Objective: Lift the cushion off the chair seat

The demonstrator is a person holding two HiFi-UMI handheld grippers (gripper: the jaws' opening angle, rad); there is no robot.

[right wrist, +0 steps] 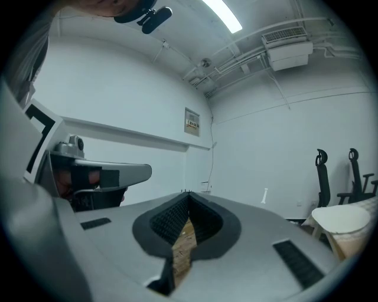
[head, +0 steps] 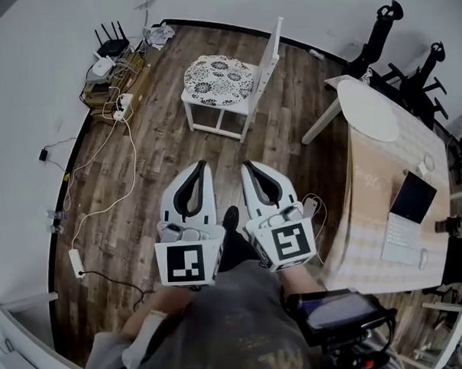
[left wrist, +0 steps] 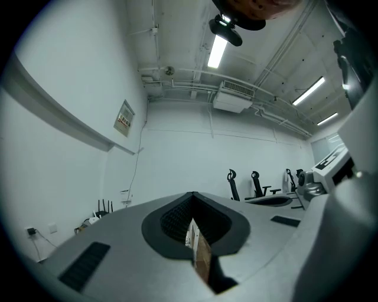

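Note:
A white wooden chair stands on the wood floor ahead, its back to the right. A round cushion with a dark floral print lies on its seat. My left gripper and right gripper are held side by side, pointing level toward the chair and well short of it. Both are shut with nothing between their jaws. In the left gripper view the left gripper shows only a thin slit between its jaws, and the right gripper looks the same in the right gripper view. Neither gripper view shows the cushion.
A long table with a laptop and a white oval board runs along the right. Black office chairs stand behind it. A router, boxes and loose cables lie by the left wall.

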